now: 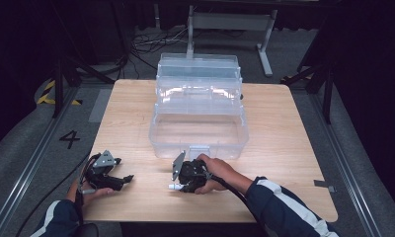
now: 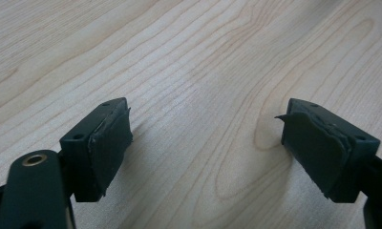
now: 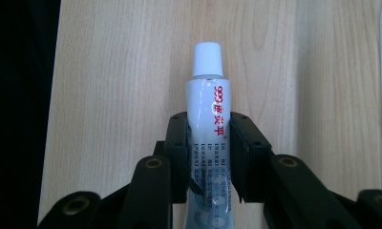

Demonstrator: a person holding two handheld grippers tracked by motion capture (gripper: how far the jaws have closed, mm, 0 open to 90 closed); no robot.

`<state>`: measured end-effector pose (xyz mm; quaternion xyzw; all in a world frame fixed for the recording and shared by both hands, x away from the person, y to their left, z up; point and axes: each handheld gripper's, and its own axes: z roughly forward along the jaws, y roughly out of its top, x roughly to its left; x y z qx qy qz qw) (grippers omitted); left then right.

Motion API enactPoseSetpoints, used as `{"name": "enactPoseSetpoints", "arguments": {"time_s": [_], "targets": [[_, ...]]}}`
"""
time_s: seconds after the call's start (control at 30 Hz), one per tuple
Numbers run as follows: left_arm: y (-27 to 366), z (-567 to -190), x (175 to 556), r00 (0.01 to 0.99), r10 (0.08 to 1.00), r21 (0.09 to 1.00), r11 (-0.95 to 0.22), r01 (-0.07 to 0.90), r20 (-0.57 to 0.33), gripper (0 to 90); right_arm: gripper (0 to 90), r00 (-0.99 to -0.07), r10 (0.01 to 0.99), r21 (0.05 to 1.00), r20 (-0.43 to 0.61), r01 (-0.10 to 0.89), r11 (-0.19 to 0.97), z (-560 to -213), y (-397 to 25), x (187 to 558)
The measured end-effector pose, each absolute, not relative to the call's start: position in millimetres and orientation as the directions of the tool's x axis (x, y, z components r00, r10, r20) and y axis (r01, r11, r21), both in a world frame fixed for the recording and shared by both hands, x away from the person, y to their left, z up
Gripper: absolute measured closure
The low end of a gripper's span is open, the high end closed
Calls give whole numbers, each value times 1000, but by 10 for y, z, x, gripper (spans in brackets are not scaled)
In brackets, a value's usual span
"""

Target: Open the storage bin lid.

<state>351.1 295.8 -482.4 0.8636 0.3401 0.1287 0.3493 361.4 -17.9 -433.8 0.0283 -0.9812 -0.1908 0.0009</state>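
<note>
A small white tube point(image 3: 209, 119) with a white screw cap and red and black print sits between the jaws of my right gripper point(image 3: 209, 138), which is shut on it. In the high view the right gripper point(image 1: 178, 186) rests low over the table's front middle, and the tube's cap point(image 1: 173, 187) pokes out to the left. My left gripper point(image 1: 126, 178) lies near the front left corner. Its jaws stand wide apart over bare wood, with nothing between the pads point(image 2: 110, 143).
A clear plastic tiered storage box point(image 1: 199, 129) stands open in the middle of the wooden table point(image 1: 279, 143), its upper trays stepped back toward the far edge. Its front latch is just beyond my right gripper. Dark floor and cables surround the table.
</note>
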Motion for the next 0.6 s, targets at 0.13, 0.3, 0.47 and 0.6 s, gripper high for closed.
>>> {"name": "enactPoseSetpoints", "arguments": {"time_s": [0.13, 0.3, 0.47, 0.6], "targets": [[2959, -4823, 3511, 735, 677, 691, -525, 497, -14, 175, 718, -999, -44, 385, -15, -46, 922, -4297, -280, 3629], [2958, -4823, 3511, 735, 678, 691, -525, 497, -15, 174, 718, -1000, -28, 387, -13, -30, 922, -4231, -428, 3623], [2959, -4823, 3511, 735, 677, 691, -525, 497, -14, 174, 718, -1000, -11, 395, -16, -17, 918, -4161, -549, 3629], [2958, -4824, 3511, 735, 677, 691, -524, 498, -16, 174, 718, -1000, 7, 403, -22, -2, 915, -4069, -693, 3637]]}}
